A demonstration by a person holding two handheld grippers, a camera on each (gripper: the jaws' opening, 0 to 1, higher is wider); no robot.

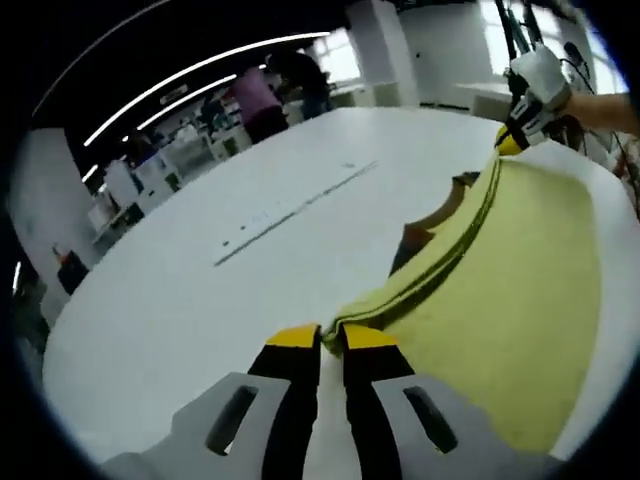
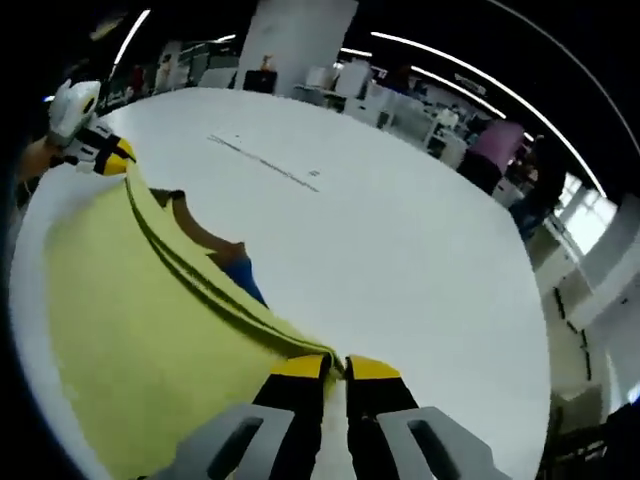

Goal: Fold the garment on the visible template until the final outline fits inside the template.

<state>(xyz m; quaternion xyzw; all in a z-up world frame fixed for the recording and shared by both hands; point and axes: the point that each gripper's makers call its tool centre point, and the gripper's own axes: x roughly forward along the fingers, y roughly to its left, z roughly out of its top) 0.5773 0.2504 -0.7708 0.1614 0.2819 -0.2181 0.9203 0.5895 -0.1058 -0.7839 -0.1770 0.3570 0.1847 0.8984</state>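
In the left gripper view, your left gripper (image 1: 331, 335) sits at 6 o'clock, its yellow-tipped jaws pinched on a corner of the yellow garment (image 1: 510, 300). The folded cloth runs toward 1 o'clock, where your right gripper (image 1: 512, 140) clamps the far corner. No writing is readable. The white table (image 1: 180, 300) carries a thin dark line (image 1: 295, 212); people (image 1: 265, 100) stand at benches behind.

In the right gripper view, your right gripper (image 2: 335, 365) at 6 o'clock nips the garment's (image 2: 130, 310) near corner; the left gripper (image 2: 112, 158) holds at 10 o'clock. A brown collar (image 2: 200, 232) shows. Ceiling light strips (image 2: 470, 65) curve overhead.
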